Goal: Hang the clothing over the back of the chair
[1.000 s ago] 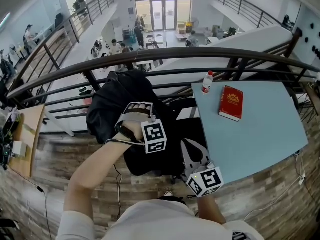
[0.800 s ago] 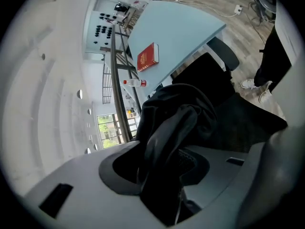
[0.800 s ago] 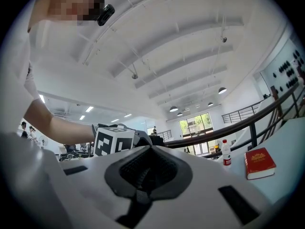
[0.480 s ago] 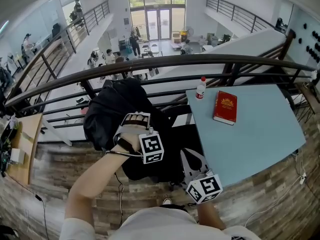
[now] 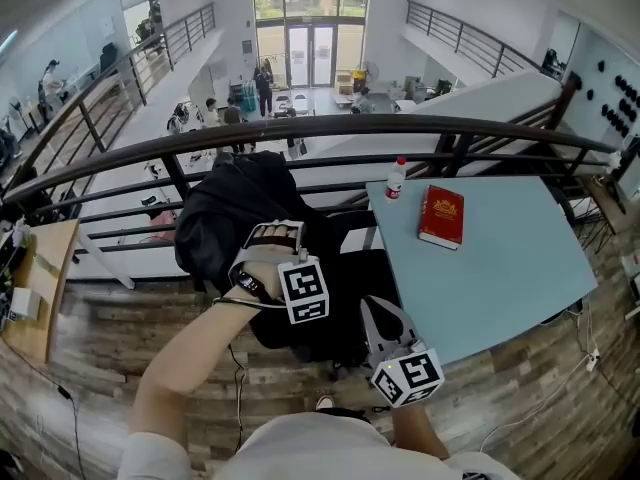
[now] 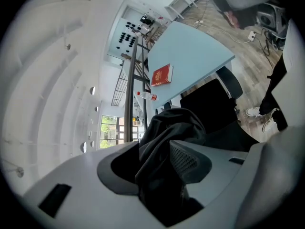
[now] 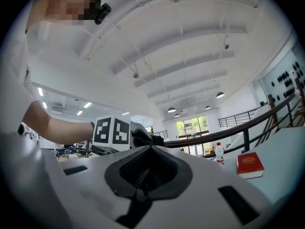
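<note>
Black clothing (image 5: pixel 235 213) lies bunched over the back of a black chair (image 5: pixel 385 268) beside the railing. My left gripper (image 5: pixel 272 240) reaches into it from the near side. In the left gripper view a fold of the clothing (image 6: pixel 171 125) runs down between the jaws of the left gripper (image 6: pixel 155 146). Those jaws have just been opening and stand apart around the fold. My right gripper (image 5: pixel 373 306) hovers lower right, near the chair and the table's corner. It is shut with nothing in it, and in its own view the right gripper (image 7: pixel 150 149) shows both pads meeting.
A light blue table (image 5: pixel 500 268) stands right of the chair with a red book (image 5: pixel 440 216) and a small bottle (image 5: pixel 397 178) near its far edge. A dark metal railing (image 5: pixel 330 126) runs just behind the chair, with a drop to a lower floor beyond.
Both grippers have drifted slightly with the view. The clothing stays draped on the chair back with the left gripper still at it.
</note>
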### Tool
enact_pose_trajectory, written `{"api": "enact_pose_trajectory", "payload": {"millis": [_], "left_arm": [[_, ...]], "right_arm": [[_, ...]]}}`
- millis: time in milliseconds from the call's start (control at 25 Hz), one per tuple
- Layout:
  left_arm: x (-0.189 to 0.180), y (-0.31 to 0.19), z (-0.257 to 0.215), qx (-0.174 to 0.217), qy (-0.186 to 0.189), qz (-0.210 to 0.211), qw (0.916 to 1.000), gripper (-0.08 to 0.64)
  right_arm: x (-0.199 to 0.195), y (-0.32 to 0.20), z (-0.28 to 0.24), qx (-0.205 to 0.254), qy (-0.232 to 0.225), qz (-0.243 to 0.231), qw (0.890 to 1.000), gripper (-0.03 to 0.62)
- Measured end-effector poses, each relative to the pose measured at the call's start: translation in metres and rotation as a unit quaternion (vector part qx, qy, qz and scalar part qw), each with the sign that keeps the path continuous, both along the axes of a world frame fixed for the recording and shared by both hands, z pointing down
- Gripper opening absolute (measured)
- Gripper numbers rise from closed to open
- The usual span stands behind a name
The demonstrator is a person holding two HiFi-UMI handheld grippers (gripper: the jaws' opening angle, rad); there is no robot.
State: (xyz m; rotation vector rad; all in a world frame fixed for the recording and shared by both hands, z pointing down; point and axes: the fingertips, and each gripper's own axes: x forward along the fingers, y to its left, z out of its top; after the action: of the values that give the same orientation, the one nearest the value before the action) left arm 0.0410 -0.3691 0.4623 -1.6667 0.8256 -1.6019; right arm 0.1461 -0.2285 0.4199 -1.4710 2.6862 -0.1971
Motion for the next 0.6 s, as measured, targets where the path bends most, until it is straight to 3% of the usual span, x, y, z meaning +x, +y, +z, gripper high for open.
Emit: {"api": "enact_pose_trajectory", "payload": {"millis": [320,440,600], "left_arm": [[0.001,0.014,-0.028,0.014,0.063,0.01,0.9979,0.21],[-0.001,0.017,-0.037,0.02,0.107,0.005,0.994,0.21],[-0.007,0.019,-0.056,0.04,0.183,-0.007,0.9823,0.187]], "right_arm": [[-0.013,0.025,-0.003,-0.003,0.009,0.009,1.0,0.017],[-0.013,0.033,-0.001,-0.006,0.012,0.015,1.0,0.017],[-0.018,0.042,-0.003,-0.004,0.019,0.016,1.0,0.017]]}}
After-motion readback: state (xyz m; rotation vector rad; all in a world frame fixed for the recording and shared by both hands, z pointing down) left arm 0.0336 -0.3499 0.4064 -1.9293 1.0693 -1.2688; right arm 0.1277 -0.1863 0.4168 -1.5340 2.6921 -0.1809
